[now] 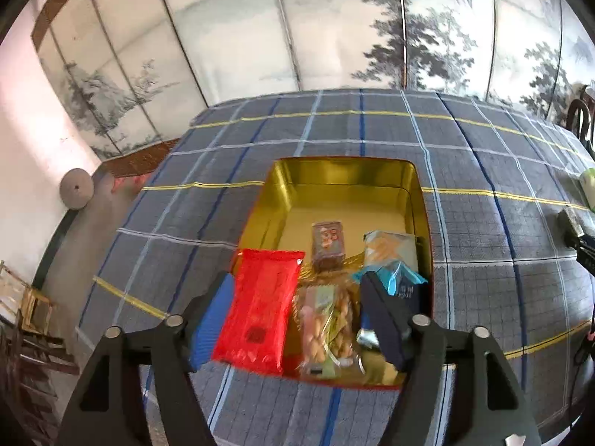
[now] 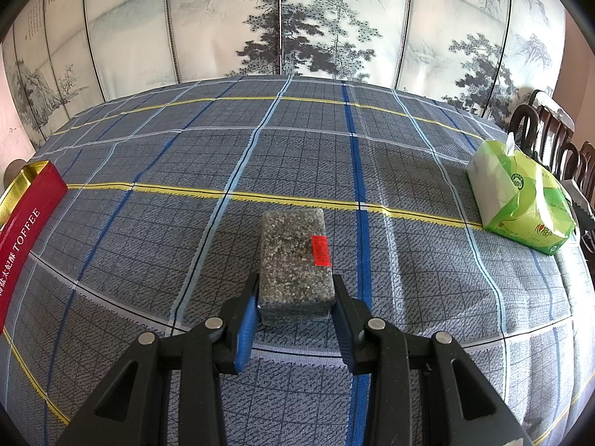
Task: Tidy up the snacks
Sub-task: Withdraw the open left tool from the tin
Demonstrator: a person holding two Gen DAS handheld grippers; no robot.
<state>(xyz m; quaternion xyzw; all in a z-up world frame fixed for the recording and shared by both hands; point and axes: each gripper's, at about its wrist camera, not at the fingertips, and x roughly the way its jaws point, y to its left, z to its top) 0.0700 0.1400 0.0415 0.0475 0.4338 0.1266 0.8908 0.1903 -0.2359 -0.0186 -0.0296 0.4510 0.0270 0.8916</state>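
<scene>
**A:** Snacks are mostly gathered in the gold-lined tin (image 1: 346, 182) already. In the left wrist view it sits mid-frame on the plaid surface (image 1: 483, 260), with a red packet (image 1: 260, 308) leaning over its lower-left rim, a clear bag of biscuits (image 1: 327, 319) beside that, a small dark box (image 1: 327, 241) further in, and a pale packet with teal ends (image 1: 390, 256) toward the right wall.

**B:** And the left tool (image 1: 297, 316)?

**A:** Its jaws stand wide, one on either side of the red packet and the biscuits, and neither pad presses on anything. I judge it has let the red packet go, which would explain why that packet lies crooked, half over the rim.

**B:** What about the other side?

**A:** The right tool (image 2: 295, 301) is pinched narrow on a speckled grey block (image 2: 295, 260) with a red label, gripped at its near end at lower centre of the right wrist view. The block rests on the surface, its long side pointing away, so the pads take its two narrow flanks.

**B:** Where would it go?

**A:** Probably the tin, whose red side (image 2: 26, 230) shows at the left edge of that view, well apart from the block. A green tissue pack (image 2: 520, 200) at the right is no snack and likely stays out.
</scene>
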